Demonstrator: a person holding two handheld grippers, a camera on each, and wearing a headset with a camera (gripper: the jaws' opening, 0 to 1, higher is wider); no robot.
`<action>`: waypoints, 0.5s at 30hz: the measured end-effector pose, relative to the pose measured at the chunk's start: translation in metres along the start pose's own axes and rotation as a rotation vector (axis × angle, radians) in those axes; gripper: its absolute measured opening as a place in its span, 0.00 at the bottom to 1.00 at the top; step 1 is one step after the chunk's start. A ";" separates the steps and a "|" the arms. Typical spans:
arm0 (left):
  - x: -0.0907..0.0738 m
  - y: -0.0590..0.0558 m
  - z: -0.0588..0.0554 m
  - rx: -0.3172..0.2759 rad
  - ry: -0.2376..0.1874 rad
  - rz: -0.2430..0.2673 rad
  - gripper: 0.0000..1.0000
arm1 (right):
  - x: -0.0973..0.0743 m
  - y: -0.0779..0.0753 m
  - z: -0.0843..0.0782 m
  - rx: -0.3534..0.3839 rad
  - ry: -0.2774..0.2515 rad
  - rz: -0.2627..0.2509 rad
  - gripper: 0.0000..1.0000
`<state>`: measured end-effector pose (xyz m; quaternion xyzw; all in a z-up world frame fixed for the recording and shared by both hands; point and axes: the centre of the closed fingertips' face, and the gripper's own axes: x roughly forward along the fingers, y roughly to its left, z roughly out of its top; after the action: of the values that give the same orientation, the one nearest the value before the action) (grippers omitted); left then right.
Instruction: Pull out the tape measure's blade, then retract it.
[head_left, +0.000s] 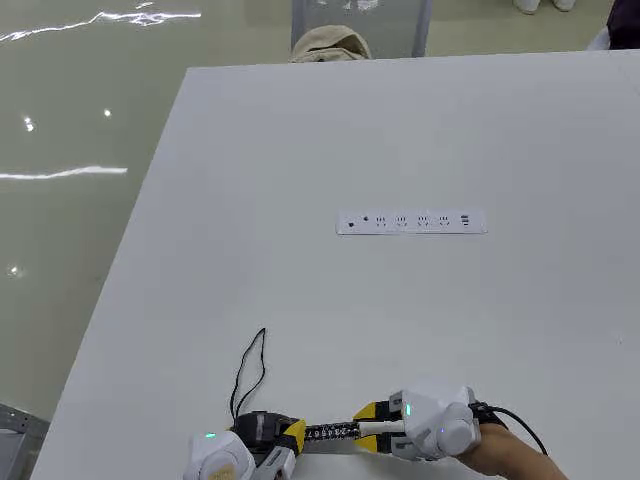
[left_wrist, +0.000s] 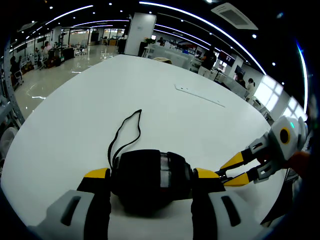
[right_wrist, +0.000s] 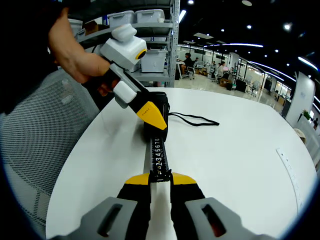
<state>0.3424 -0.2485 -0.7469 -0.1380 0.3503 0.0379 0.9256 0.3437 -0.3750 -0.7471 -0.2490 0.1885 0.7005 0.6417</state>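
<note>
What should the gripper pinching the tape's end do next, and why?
Probably draw the right gripper straight away from the black case. Its jaws are shut on the blade, the left gripper clamps the case, and only a short numbered stretch is out, so more pulling seems due.

The tape measure's blade (right_wrist: 157, 155) shows the numerals 2 to 8.

Head view: from high above the near edge, looking steeply down over the wide white desk (head_left: 300, 150). Left gripper view: low and very close behind the round black tape measure case (left_wrist: 150, 180), facing across the desk. Right gripper view: low, facing back along the dark numbered blade (right_wrist: 157, 155) toward that same case. All three take in the flat white power strip (head_left: 411, 222).
</note>
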 end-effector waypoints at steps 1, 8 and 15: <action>0.000 0.000 0.000 -0.001 0.001 -0.001 0.62 | 0.000 0.000 0.001 0.000 -0.001 0.002 0.12; 0.000 0.001 0.000 -0.001 0.002 -0.001 0.62 | 0.004 0.001 0.003 0.002 -0.004 0.009 0.11; 0.000 0.000 0.000 -0.002 0.001 -0.002 0.62 | 0.006 0.001 0.004 0.008 -0.005 0.011 0.11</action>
<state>0.3422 -0.2482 -0.7472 -0.1393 0.3506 0.0375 0.9253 0.3417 -0.3681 -0.7476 -0.2438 0.1910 0.7039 0.6393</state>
